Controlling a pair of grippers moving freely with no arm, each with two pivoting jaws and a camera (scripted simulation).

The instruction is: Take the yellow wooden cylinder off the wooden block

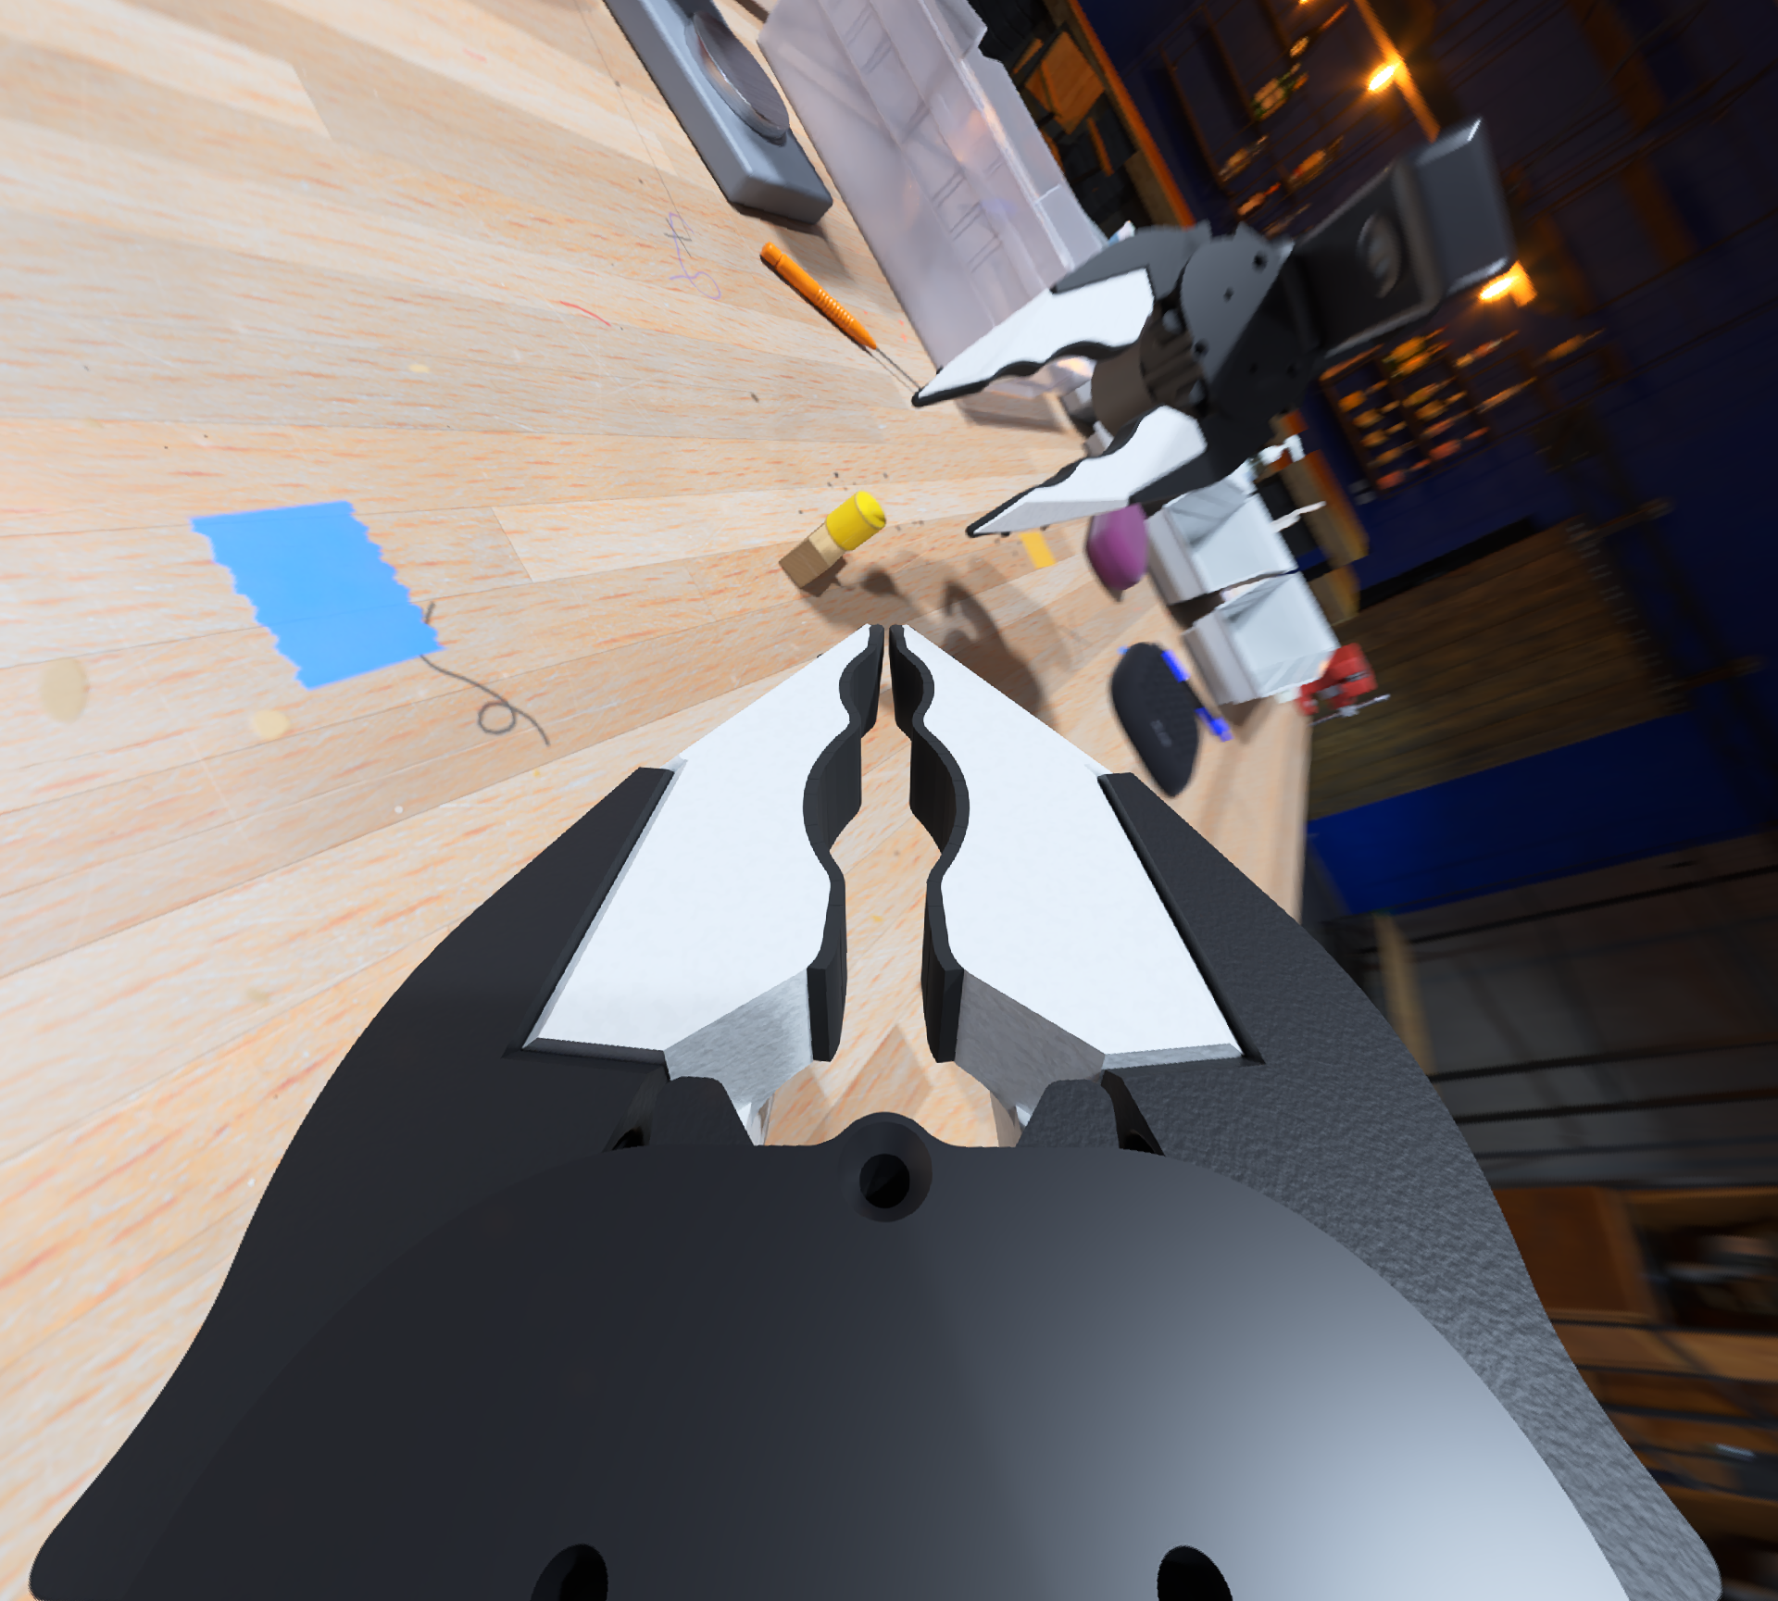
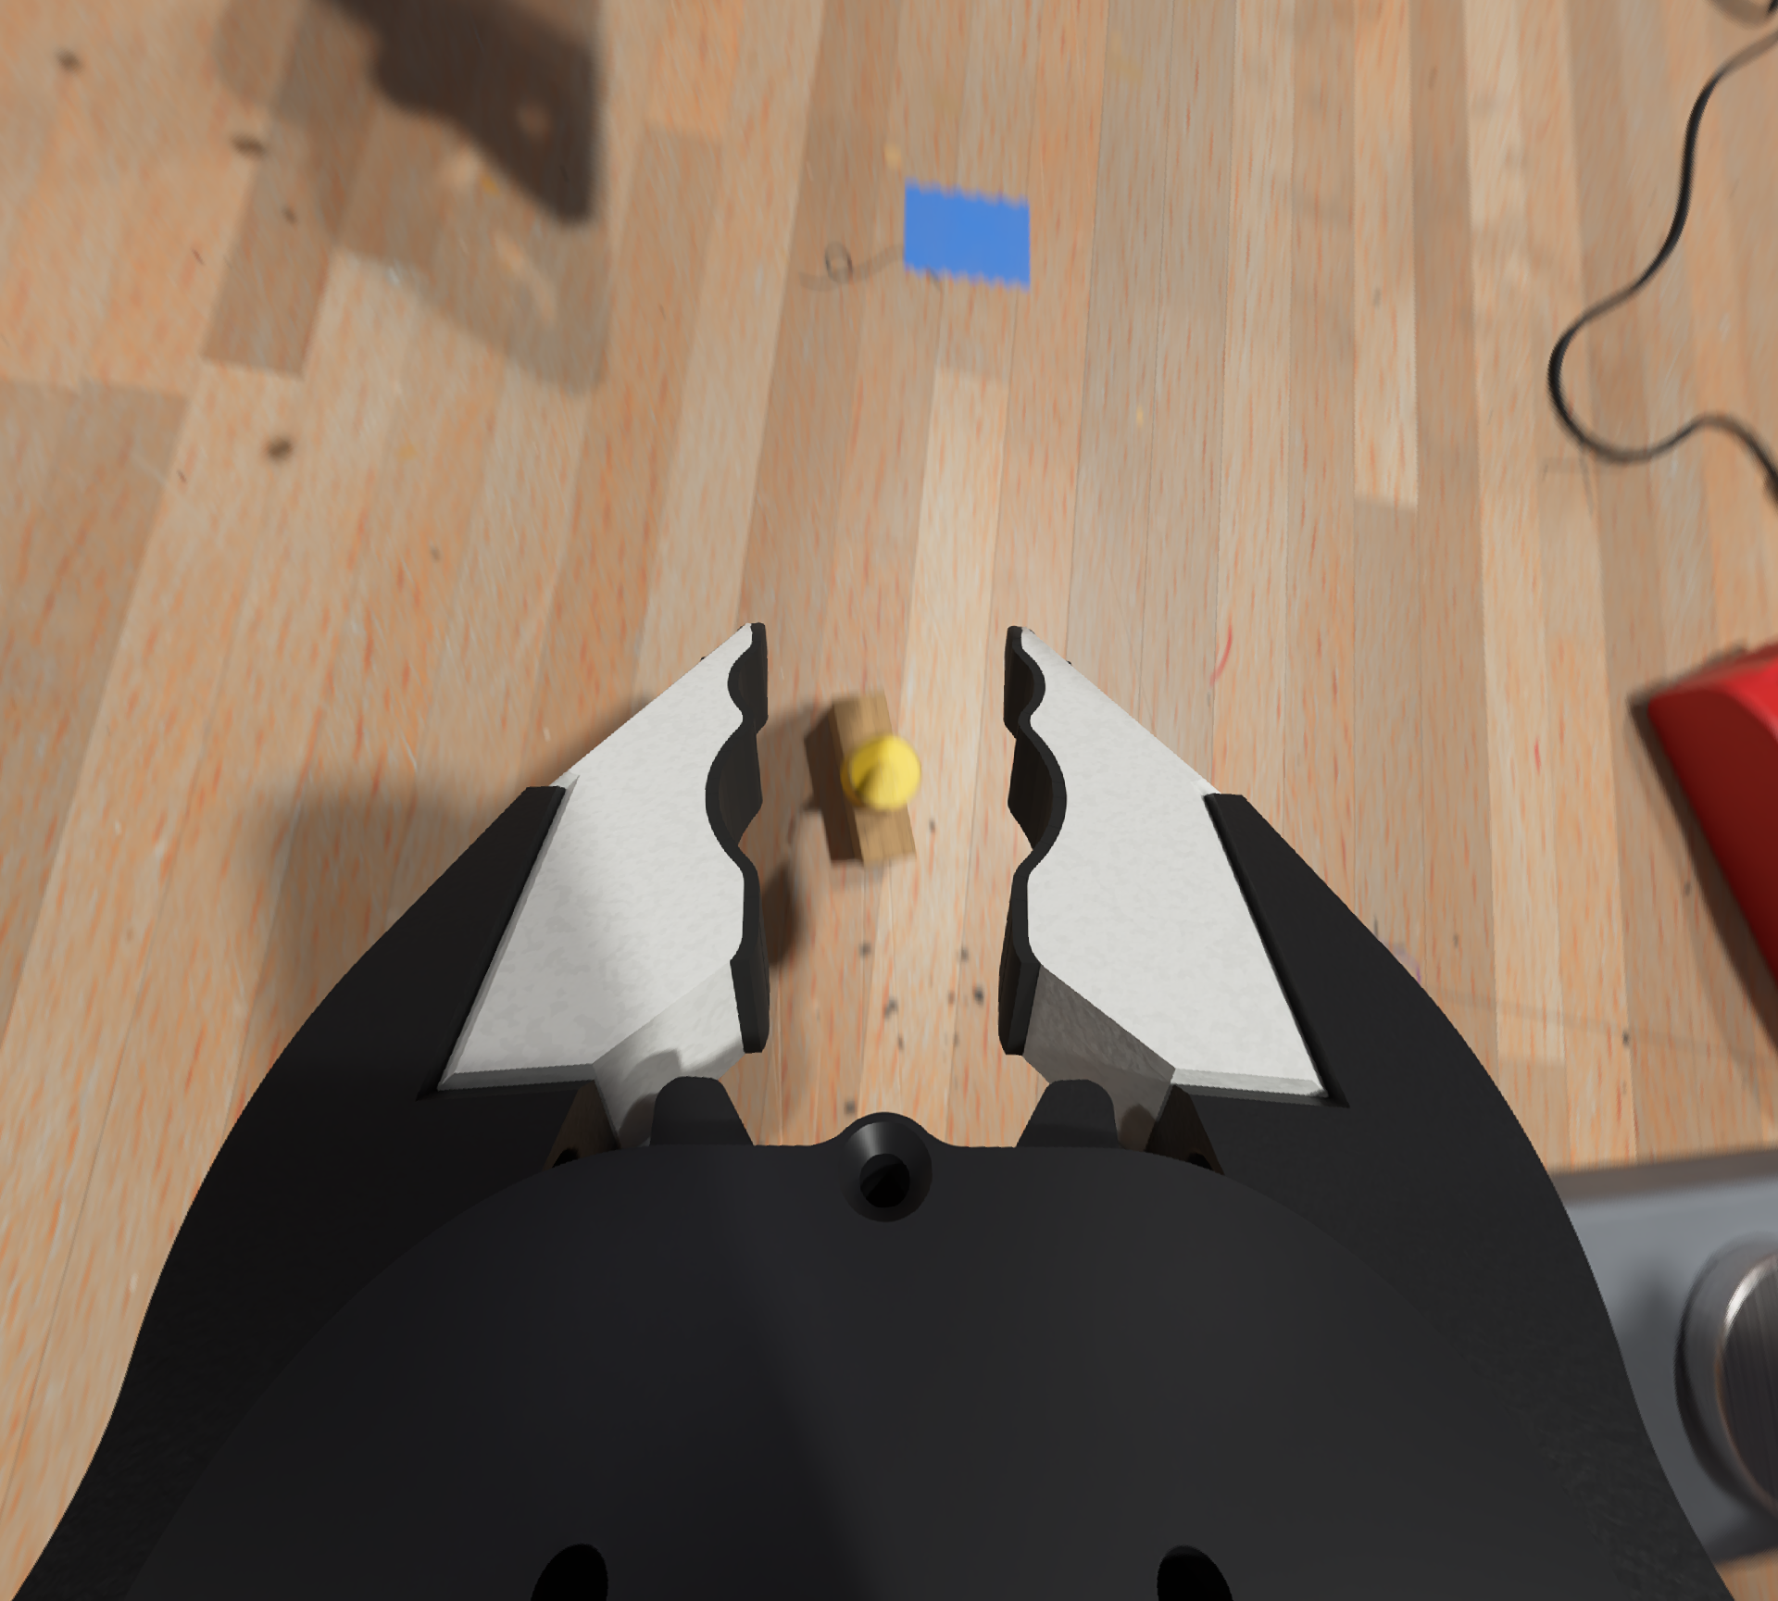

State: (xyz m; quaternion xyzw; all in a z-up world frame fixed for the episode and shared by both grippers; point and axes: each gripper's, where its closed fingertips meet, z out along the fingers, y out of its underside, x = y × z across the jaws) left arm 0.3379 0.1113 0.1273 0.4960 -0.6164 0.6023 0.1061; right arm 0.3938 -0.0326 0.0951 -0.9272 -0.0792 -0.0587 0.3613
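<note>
My right gripper (image 2: 885, 641) hangs above the table (image 2: 1251, 497) with its jaws spread apart and empty; the yellow wooden cylinder (image 2: 879, 772) stands on the wooden block (image 2: 866, 824) directly below the gap, slightly toward 12 o'clock of its centre, touching neither finger. My left gripper (image 1: 885, 636) has its jaws drawn nearly together, holding nothing, with the cylinder (image 1: 854, 522) and block (image 1: 813, 559) just beyond its tips at 12 o'clock. In the left wrist view the right gripper (image 1: 948, 463) hovers at 1 o'clock of the cylinder, fingers parted. A blue patch (image 1: 313, 593) lies flat on the table at 9 o'clock, an orange pen-like tool (image 1: 818, 296) farther off at 12 o'clock. Beyond it a clear plastic organiser tray (image 1: 914, 121) runs along the table's far edge; I cannot tell what its compartments hold. Small white bins (image 1: 1241, 583) sit at 2 o'clock, contents hidden, beside a purple object (image 1: 1116, 547). Faint scribbles mark the wood, unreadable.
</note>
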